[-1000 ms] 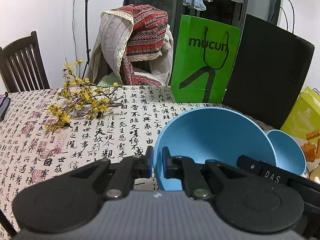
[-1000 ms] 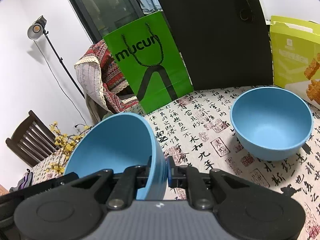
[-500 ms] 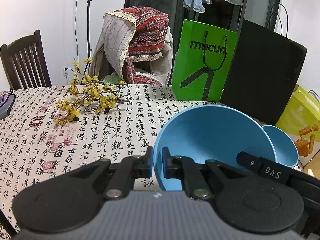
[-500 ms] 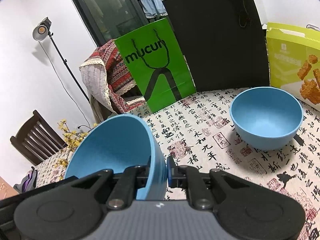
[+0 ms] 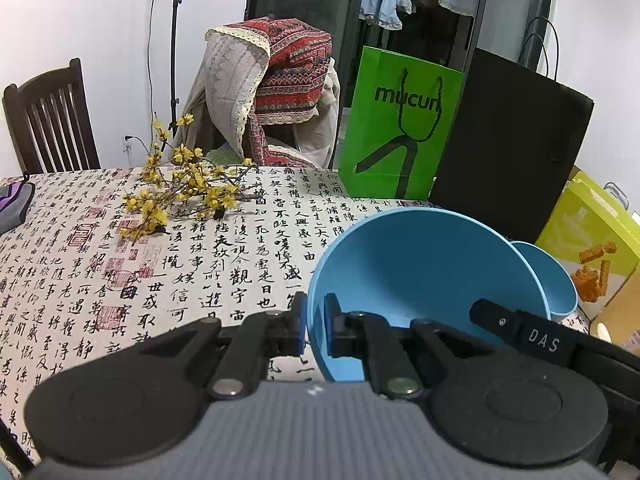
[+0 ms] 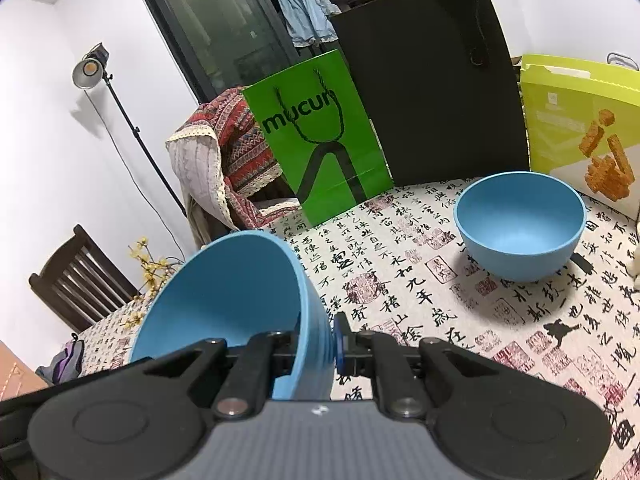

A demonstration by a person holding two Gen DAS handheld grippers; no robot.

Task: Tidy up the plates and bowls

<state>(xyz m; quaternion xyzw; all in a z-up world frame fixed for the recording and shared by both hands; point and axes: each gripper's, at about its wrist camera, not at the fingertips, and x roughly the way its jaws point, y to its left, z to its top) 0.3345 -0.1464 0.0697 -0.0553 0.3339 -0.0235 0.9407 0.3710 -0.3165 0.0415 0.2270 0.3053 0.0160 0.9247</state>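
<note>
While I hold both tools low over the counter, these are my readings, nearest first:

Left tongs (image 5: 315, 330): closed to a narrow slot on the near left rim of the held bowl (image 5: 424, 276); one blue pad outside the wall, one inside.

Right tongs (image 6: 320, 344): likewise pinched on the same held bowl (image 6: 228, 300), at its right wall; its black body shows in my left view crossing the bowl's right side.

Held bowl: blue, tipped so its mouth faces away from me and upward, carried between both tools above the counter (image 6: 400, 288).

Second bowl (image 6: 520, 226): blue, upright on the calligraphy cloth, beyond the held bowl and to its right, well apart from it in my right view.

Yellow flower sprig (image 5: 180, 192): lying on the cloth, beyond the held bowl to its left.

Green bag (image 6: 320, 140): standing behind the held bowl at the counter's far edge.

Black bag (image 6: 432, 80): just right of the green one.

Snack box (image 6: 580, 120): yellow-green, behind the second bowl.
</note>
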